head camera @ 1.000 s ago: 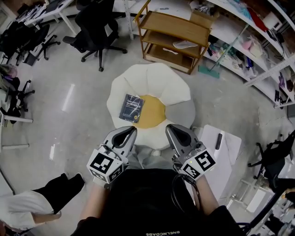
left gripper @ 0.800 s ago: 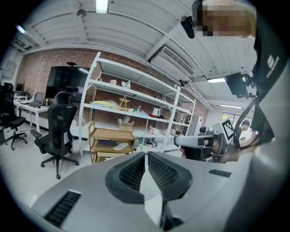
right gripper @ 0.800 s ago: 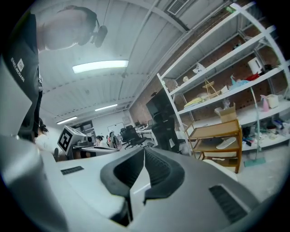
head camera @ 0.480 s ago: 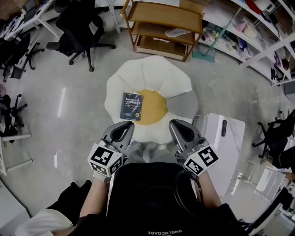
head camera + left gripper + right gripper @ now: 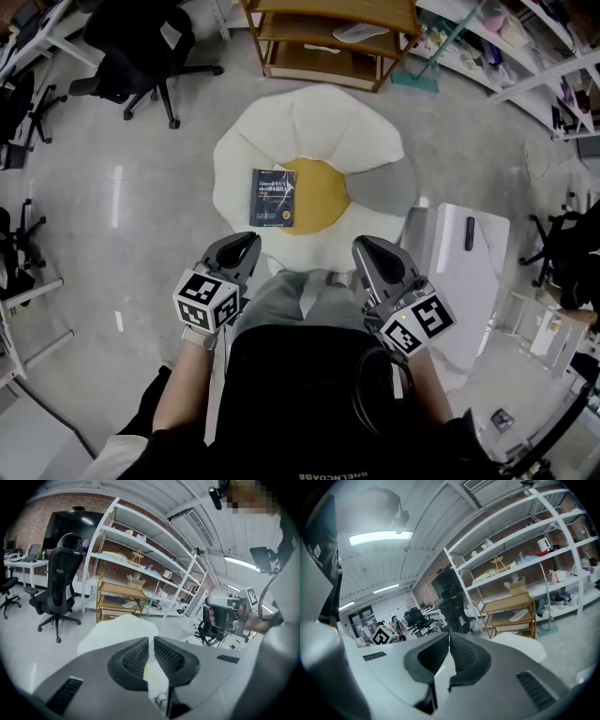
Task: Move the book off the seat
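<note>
A dark blue book point(image 5: 272, 197) lies flat on the left side of a white flower-shaped seat point(image 5: 309, 122), partly over its yellow centre point(image 5: 323, 192). My left gripper point(image 5: 244, 247) hovers just short of the seat's near edge, below the book. Its jaws are only starting to open from shut, a thin slit with nothing between them point(image 5: 151, 641). The right gripper point(image 5: 367, 249) hangs level with it at the seat's near right, jaws together and empty point(image 5: 449, 637). The pale seat point(image 5: 119, 630) shows beyond the left jaws.
A wooden shelf unit point(image 5: 328, 37) stands behind the seat, with a black office chair point(image 5: 131, 42) at the far left. A white low table point(image 5: 464, 272) carrying a dark remote point(image 5: 470, 232) sits to the right. Metal racks point(image 5: 525, 47) line the right wall.
The person has stepped closer, so seat and book sit nearer to both grippers. The grippers keep their place in front of the body.
</note>
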`<state>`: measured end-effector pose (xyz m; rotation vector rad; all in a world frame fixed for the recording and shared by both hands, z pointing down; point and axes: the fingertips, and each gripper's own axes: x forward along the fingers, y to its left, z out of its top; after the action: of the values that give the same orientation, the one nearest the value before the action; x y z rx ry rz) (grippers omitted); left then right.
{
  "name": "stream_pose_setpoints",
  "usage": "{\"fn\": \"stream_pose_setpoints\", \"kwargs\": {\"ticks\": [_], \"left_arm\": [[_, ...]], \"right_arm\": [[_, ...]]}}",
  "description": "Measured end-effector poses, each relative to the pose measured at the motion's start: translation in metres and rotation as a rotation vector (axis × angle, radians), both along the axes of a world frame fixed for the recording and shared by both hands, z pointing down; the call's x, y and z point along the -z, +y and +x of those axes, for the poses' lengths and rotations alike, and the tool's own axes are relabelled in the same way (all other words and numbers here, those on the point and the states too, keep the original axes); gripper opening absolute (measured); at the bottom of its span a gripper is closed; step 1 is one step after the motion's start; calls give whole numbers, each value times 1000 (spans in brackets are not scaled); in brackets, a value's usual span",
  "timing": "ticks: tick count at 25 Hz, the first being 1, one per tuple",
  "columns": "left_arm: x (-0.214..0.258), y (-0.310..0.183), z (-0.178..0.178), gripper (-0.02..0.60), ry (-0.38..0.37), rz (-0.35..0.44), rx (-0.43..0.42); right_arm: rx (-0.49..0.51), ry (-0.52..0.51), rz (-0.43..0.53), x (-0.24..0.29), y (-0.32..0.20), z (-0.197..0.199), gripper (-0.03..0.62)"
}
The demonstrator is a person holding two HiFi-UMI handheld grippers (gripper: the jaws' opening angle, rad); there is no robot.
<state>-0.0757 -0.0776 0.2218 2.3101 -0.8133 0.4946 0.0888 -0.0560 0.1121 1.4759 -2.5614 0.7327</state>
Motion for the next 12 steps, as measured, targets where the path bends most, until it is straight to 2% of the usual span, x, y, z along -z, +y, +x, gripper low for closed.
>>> {"fn": "stream_pose_setpoints", "kwargs": {"ticks": [8, 12], "left_arm": [[-102, -21, -19, 48, -71, -125, -71], [-150, -26, -23, 76, -102, -192, -75]], "right_arm": [[-52, 2, -91, -68, -8, -12, 15], [-63, -5, -147, -104, -8, -14, 15]]}}
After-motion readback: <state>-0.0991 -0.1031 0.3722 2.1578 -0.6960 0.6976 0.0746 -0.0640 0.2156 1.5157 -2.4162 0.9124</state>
